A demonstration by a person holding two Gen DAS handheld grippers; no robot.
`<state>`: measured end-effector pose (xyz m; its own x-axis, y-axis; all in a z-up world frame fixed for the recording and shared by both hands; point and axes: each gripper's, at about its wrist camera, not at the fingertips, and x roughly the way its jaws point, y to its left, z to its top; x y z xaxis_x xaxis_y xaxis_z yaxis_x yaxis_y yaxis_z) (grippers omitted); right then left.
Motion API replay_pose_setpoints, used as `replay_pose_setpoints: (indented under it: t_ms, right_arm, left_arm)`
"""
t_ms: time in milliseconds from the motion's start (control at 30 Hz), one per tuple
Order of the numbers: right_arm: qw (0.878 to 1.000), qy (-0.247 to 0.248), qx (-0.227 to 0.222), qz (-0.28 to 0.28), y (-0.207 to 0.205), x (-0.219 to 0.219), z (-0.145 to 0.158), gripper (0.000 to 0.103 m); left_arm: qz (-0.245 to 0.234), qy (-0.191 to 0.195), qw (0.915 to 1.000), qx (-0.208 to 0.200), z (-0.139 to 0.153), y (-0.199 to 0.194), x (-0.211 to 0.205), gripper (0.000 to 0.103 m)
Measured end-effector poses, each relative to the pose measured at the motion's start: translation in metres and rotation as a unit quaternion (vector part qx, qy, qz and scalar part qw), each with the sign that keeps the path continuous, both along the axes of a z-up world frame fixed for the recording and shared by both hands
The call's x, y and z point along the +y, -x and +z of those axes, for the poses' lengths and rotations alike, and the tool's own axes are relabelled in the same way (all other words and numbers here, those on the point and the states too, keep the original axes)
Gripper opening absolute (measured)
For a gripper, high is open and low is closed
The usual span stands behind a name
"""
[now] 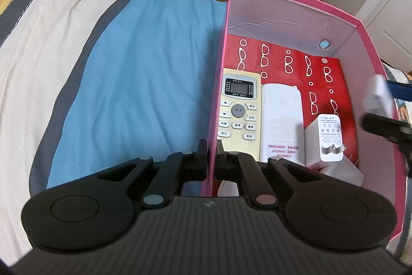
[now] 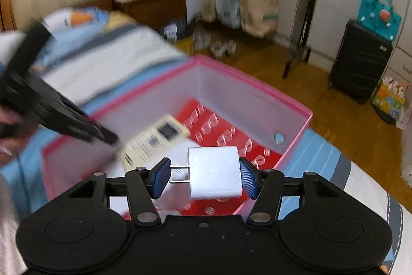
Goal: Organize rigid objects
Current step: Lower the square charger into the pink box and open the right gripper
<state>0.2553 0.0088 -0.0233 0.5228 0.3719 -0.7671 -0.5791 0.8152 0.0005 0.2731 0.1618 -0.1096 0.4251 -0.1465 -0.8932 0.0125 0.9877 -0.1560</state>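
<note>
The left gripper (image 1: 211, 159) has its fingers clamped on the near wall of the pink box (image 1: 296, 4), which sits on the bed (image 1: 144, 63). The right gripper (image 2: 206, 178) holds a white plug charger (image 2: 215, 173) between its blue fingers (image 2: 247, 178) above the box. Inside lie a cream remote control (image 1: 238, 115), a white remote (image 1: 280, 120) and another charger (image 1: 329, 138).

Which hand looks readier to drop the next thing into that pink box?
The right gripper: it holds a white charger above the pink box. The left gripper is clamped on the box's wall, apparently steadying it.
</note>
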Motion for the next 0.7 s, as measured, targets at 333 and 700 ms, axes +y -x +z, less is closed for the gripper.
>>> replay_pose_setpoints:
  t_ms: [333,700]
  right_arm:
    - [0.996,0.090,0.016,0.026,-0.011,0.023,-0.010,0.064]
    - [0.994,-0.044,0.013,-0.097,0.018,-0.063,0.055,0.067]
  left_arm:
    - [-0.001,0.003,1.0000,0.002,-0.002,-0.002,0.000,0.005]
    - [0.002,-0.003,1.0000,0.007,-0.004,-0.003,-0.002,0.005]
